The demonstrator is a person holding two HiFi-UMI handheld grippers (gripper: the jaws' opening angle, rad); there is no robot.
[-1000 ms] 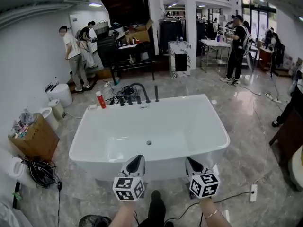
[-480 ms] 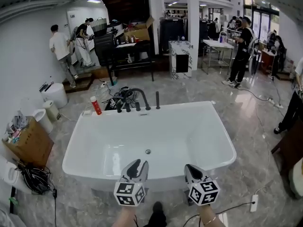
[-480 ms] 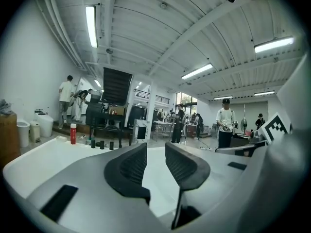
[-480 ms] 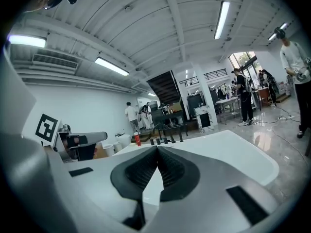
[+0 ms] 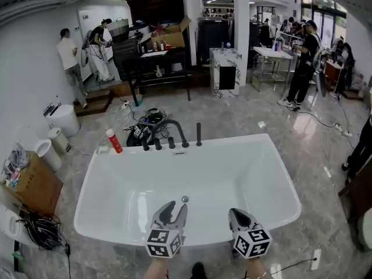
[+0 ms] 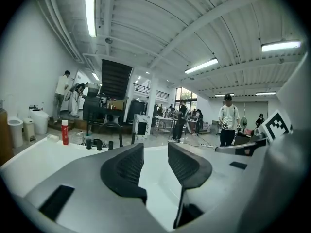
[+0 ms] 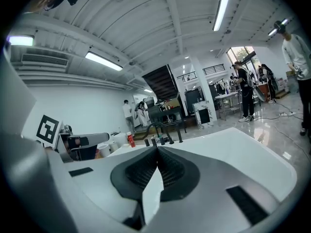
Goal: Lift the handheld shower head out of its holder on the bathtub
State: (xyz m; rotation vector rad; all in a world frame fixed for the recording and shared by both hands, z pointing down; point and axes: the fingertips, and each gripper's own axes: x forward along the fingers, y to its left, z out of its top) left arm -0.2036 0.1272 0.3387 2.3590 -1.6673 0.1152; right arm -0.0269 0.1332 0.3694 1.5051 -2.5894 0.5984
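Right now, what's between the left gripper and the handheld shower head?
Head view: only the bare bathtub basin and drain, up to the shower head on the far rim. The left gripper, jaws opening, is empty.

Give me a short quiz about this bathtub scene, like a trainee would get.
1. True or false: in the head view, the red bottle stands to the right of the black faucet fittings.
2. Which gripper has its jaws together? A, left gripper; B, right gripper; C, both.
3. On which rim of the bathtub are the black faucet fittings mounted: near the person or far?
Key: 1 false, it stands to their left. 2 B; the left gripper's jaws are opening, with nothing between them. 3 the far rim.
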